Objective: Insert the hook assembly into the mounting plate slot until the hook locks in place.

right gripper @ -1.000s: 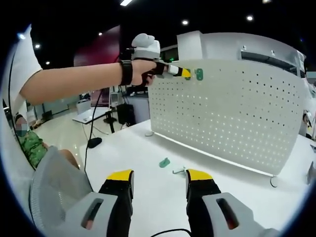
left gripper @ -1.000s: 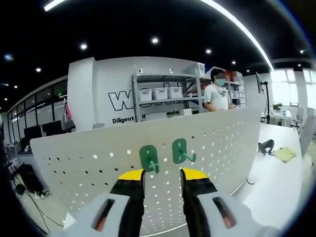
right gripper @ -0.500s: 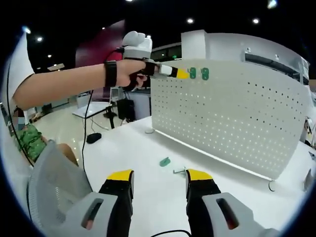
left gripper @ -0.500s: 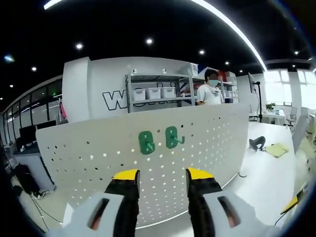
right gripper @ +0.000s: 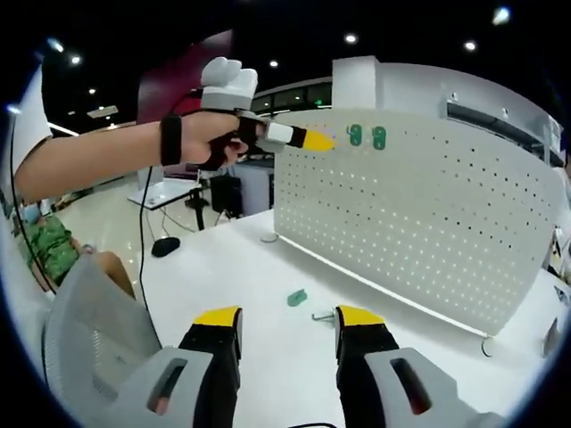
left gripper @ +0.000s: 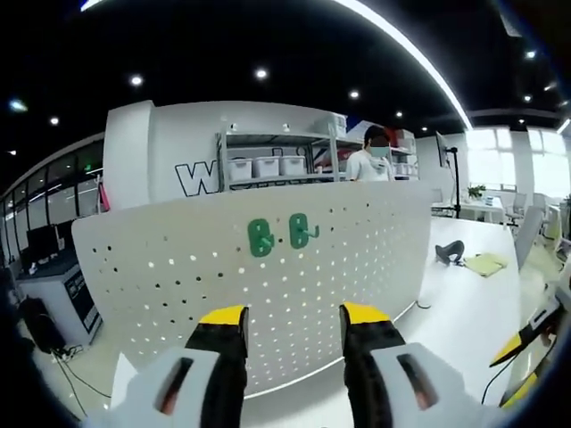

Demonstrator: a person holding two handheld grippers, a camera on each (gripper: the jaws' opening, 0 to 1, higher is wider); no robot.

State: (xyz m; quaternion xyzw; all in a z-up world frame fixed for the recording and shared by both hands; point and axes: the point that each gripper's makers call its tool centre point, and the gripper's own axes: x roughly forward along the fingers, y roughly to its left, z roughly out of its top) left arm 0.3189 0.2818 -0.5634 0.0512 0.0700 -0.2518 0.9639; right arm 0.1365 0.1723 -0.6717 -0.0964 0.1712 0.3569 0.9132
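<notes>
Lying on the surface (right gripper: 223, 276) just above the right tool (right gripper: 287, 323), released and empty: a green plate (right gripper: 296, 297) and a metal hook (right gripper: 323, 314), nearest that tool. Left tool (left gripper: 292, 318), also released, faces two green hooks (left gripper: 278, 236) already on the pegboard (left gripper: 357, 267), centre frame.

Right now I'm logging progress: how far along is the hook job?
Two green hooks hang on the pegboard. Both the left gripper and right gripper are open and empty. A green piece and a metal part lie loose on the table.
</notes>
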